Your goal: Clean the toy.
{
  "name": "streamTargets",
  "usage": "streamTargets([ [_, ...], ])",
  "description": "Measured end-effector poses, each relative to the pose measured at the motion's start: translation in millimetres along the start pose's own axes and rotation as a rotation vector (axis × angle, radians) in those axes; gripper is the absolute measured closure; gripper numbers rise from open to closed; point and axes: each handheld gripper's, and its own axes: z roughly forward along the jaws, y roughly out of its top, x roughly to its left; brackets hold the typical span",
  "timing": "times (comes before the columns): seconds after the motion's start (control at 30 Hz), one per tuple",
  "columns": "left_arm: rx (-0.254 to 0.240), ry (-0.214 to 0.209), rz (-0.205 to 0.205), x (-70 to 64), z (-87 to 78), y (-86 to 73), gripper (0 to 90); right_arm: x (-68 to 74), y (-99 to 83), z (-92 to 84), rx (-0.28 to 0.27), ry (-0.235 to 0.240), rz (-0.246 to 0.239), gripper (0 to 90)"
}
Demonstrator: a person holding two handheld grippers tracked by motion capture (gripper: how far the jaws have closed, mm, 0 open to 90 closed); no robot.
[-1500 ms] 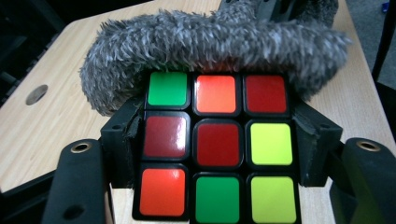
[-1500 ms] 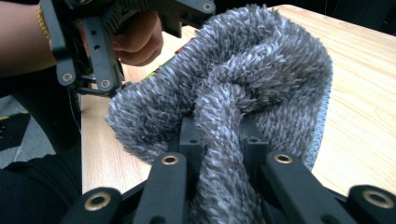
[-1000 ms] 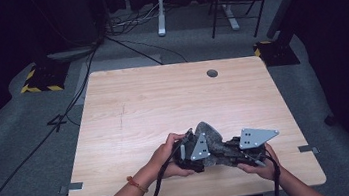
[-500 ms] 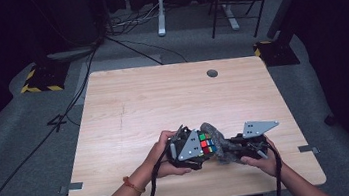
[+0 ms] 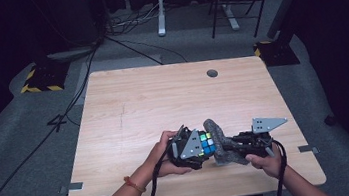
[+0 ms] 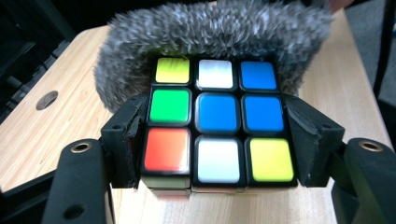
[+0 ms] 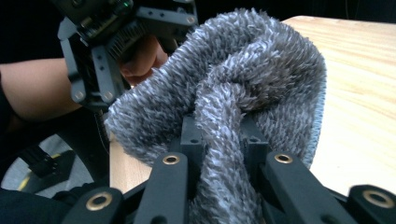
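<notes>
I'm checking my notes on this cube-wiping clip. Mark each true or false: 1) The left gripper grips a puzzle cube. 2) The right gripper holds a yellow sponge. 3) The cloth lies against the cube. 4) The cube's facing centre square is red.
1) True: the left gripper is shut on the puzzle cube, jaws pressing its two sides.
2) False: the right gripper is shut on a fuzzy grey cloth.
3) True: in the left gripper view the cloth wraps over the cube's far edge.
4) False: that centre square is blue.

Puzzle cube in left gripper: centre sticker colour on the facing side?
Blue, clearest in the left gripper view: multicoloured plastic puzzle cube.
</notes>
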Motion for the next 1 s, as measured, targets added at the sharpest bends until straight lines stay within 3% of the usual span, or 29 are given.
streamTargets([
  [0.13,0.017,0.013,0.011,-1.2,1.1,1.0,32.5,4.5,2.4,-0.2,0.012,-0.026,-0.041,77.2],
  [0.23,0.012,0.004,0.012,-0.8,0.3,1.1,33.1,9.6,2.7,3.8,0.063,-0.097,-0.097,77.0],
  [0.33,-0.020,-0.018,-0.007,-0.1,-3.8,2.6,33.3,8.6,-0.3,6.6,0.112,-0.127,-0.107,76.9],
  [0.47,-0.062,-0.026,-0.001,0.1,-10.6,5.5,33.2,5.9,-5.7,12.9,0.185,-0.161,-0.102,76.9],
  [0.63,-0.049,-0.031,-0.004,-0.4,-8.1,4.3,33.2,11.7,0.9,7.7,0.136,-0.156,-0.119,76.9],
  [0.8,0.007,-0.039,0.003,0.1,1.6,1.4,33.1,17.1,10.4,-1.9,0.071,-0.139,-0.132,76.6],
  [0.87,0.008,-0.029,0.005,-2.5,3.0,1.9,33.1,15.6,10.6,-0.4,0.084,-0.142,-0.133,76.5],
  [1.0,-0.041,-0.034,0.012,-3.8,-3.9,5.0,33.0,9.6,2.4,7.6,0.152,-0.171,-0.124,76.5],
])
